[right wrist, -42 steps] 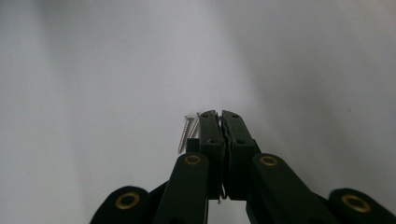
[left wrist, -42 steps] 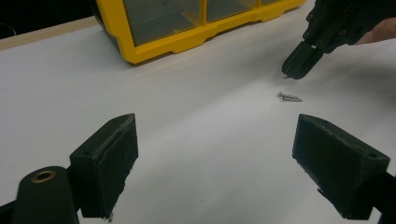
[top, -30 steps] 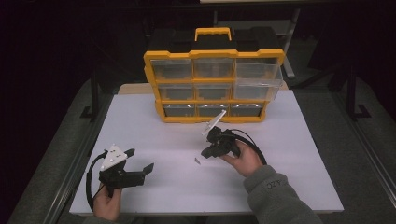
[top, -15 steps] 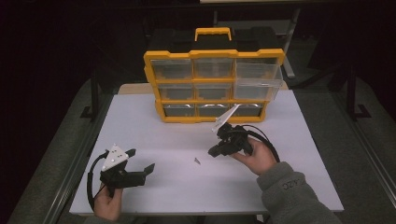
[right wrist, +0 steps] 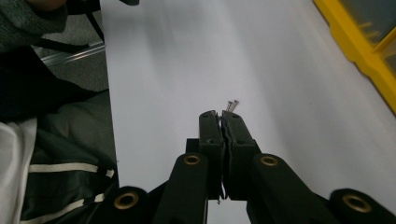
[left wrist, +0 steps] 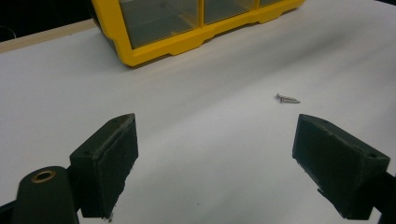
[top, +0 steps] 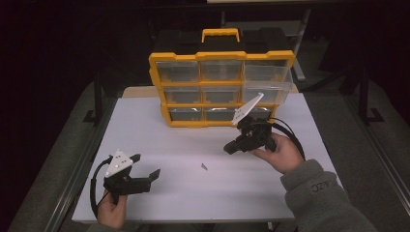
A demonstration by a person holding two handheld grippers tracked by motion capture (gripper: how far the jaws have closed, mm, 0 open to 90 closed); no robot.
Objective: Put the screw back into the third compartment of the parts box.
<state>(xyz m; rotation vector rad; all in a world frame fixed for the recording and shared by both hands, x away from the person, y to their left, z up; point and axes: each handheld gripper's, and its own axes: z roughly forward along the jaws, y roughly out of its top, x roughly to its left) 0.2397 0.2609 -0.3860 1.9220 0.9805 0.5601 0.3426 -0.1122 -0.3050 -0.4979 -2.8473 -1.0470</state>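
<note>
A small silver screw (top: 204,166) lies on the white table (top: 193,130), alone near the middle. My right gripper (top: 228,148) is held off the table to the right of it, jaws shut and pointing toward it. In the right gripper view the screw (right wrist: 232,105) shows just past the shut jaw tips of the right gripper (right wrist: 219,116), with nothing seen between them. My left gripper (top: 145,165) rests at the front left, open wide. In the left gripper view the screw (left wrist: 287,98) lies beyond the open left gripper (left wrist: 219,140), up and to the right.
A yellow organizer (top: 220,89) with clear drawers stands at the back of the table; one right-hand drawer (top: 268,92) sticks out a little. Its lower edge (left wrist: 196,39) shows in the left gripper view. Dark floor and metal frame rails surround the table.
My right gripper has lifted away from the screw and moved right and back toward the organizer. The screw stays on the table. The left gripper has not moved.
</note>
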